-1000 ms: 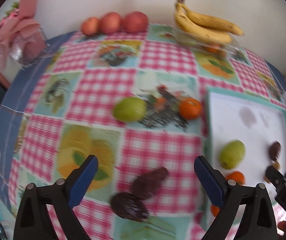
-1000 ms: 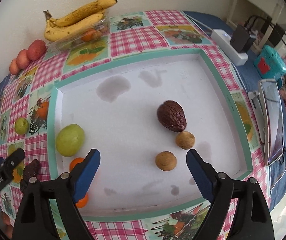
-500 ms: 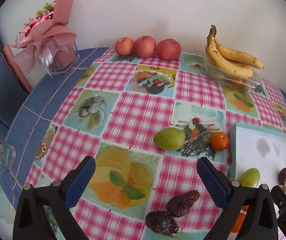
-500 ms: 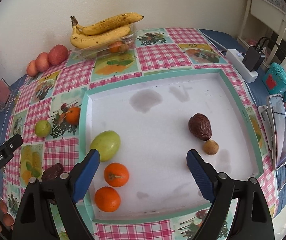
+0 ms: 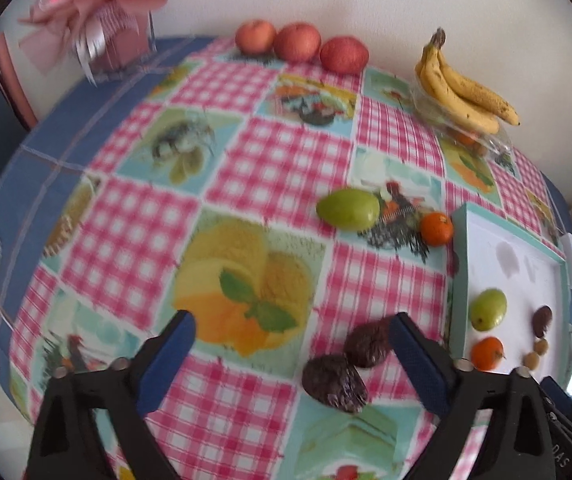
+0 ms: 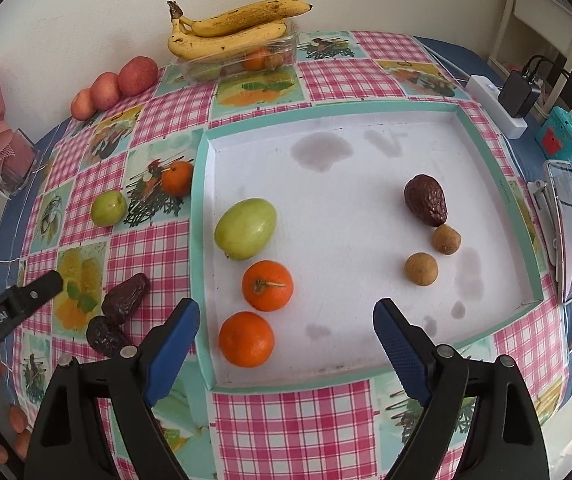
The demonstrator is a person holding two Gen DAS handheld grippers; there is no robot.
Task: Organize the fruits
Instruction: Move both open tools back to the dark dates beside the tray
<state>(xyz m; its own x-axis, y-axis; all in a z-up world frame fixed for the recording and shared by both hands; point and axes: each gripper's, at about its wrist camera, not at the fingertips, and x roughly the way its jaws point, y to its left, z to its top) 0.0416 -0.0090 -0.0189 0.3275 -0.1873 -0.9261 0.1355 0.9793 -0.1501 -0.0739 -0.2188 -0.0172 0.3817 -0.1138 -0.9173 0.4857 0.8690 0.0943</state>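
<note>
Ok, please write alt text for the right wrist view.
An open hand-held gripper hovers over a white tray with teal rim holding a green fruit, two oranges, a dark wrinkled avocado and two small brown round fruits.

Two oranges (image 6: 257, 314) in tray (image 6: 497, 200) — avocados (image 6: 116, 314) left, bananas (image 6: 230, 30) behind

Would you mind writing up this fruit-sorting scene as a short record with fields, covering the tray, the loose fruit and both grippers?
tray: white tray with teal rim, on the checked tablecloth
in tray: green fruit, two oranges, dark wrinkled fruit, two small brown fruits
loose on cloth: green fruit, orange, two dark wrinkled fruits
at the wall: three apples, bananas on a clear box
left gripper: open, empty, over the cloth
right gripper: open, empty, over the tray's near edge
</note>
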